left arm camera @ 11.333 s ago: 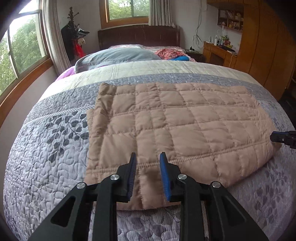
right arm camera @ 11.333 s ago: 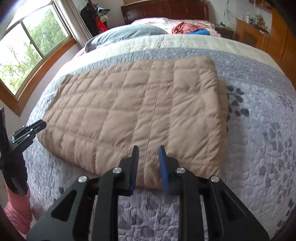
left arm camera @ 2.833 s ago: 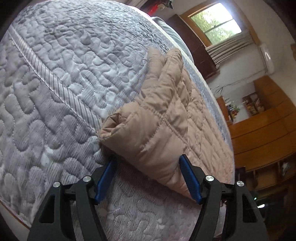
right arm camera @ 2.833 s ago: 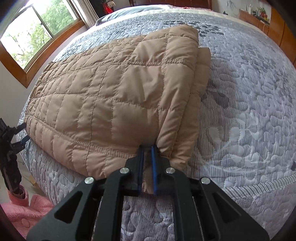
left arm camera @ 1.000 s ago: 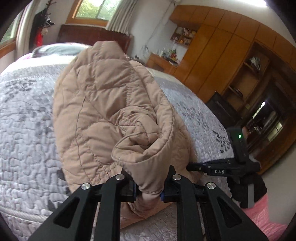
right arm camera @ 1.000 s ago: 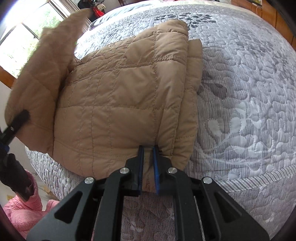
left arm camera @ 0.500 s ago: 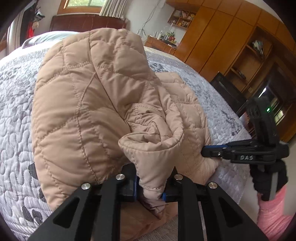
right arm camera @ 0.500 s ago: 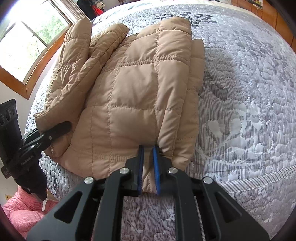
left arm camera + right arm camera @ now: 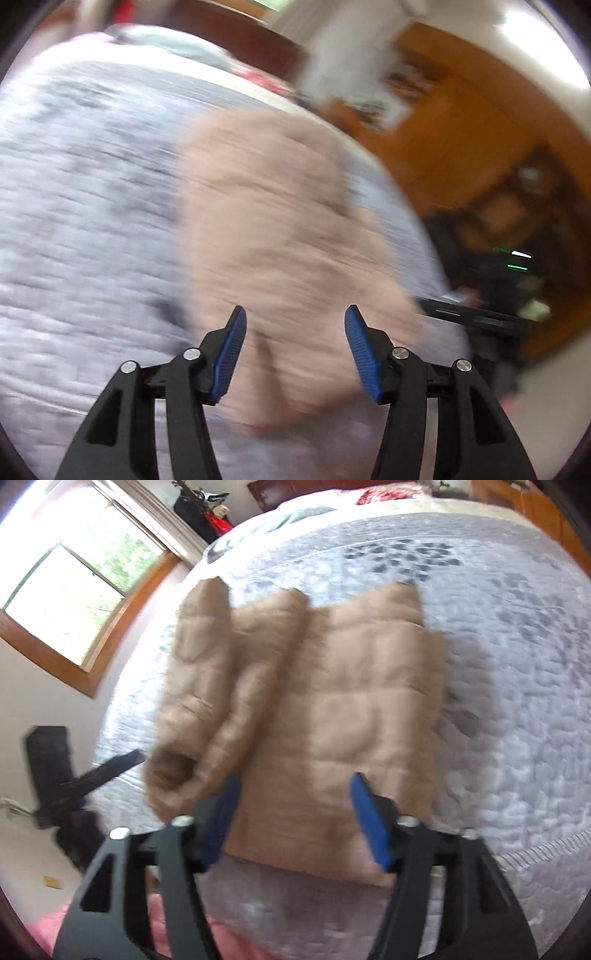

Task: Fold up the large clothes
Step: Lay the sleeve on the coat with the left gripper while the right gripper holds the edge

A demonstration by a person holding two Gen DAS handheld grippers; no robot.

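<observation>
The tan quilted jacket point(image 9: 332, 709) lies folded on the grey quilted bed point(image 9: 517, 664), with its left side turned over on top as a thick roll point(image 9: 207, 686). It also shows, blurred, in the left wrist view point(image 9: 280, 229). My right gripper point(image 9: 293, 794) is open and empty, above the jacket's near edge. My left gripper point(image 9: 293, 325) is open and empty, just above the jacket's near end. The left gripper also shows at the left of the right wrist view point(image 9: 96, 771), and the right gripper at the right of the left wrist view point(image 9: 472, 314). Both views are motion-blurred.
A window point(image 9: 74, 590) is on the left wall. A wooden headboard point(image 9: 332, 487) and pillows are at the far end. Wooden cabinets point(image 9: 461, 129) line the right side. Pink fabric point(image 9: 184, 934) is at the near bed edge.
Both grippers have let go of the jacket and opened wide. The folded-over side now rests on the jacket. Both grippers are pulling back and moving fast.
</observation>
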